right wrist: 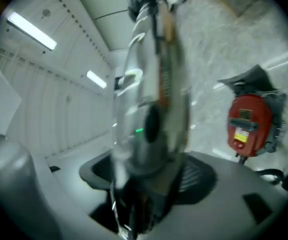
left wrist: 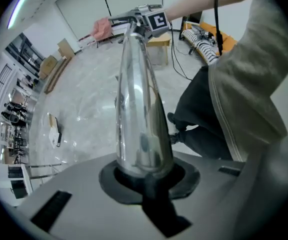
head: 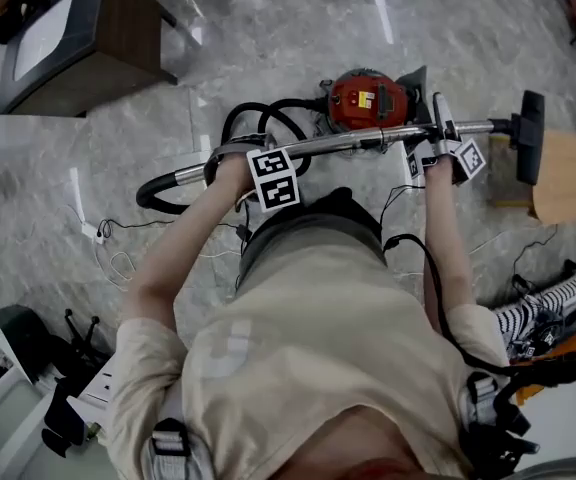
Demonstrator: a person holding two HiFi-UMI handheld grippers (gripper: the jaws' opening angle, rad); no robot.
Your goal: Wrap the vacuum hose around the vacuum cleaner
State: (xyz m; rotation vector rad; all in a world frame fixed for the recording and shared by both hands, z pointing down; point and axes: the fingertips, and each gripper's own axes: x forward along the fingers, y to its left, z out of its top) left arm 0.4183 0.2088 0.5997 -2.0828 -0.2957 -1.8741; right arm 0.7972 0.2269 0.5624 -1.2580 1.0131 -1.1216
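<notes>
Both arms (head: 183,248) forward, left tongs (head: 226,164) and right tongs (head: 436,154) tight on the metal tube (head: 358,141).

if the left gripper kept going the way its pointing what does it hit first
The metal wand is clamped in the left gripper's fingers, so that comes first. Beyond it the next thing looks like the marble floor, though depth is hard to judge.

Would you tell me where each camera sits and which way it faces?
Head view: on the head, steeply down at the metal wand and red vacuum cleaner; torso and both arms show.
Left gripper view: on the left claw, along the wand toward the right claw; shirt and arm show.
Right gripper view: on the right claw, along the wand; no body shows.
All share the wand.
</notes>
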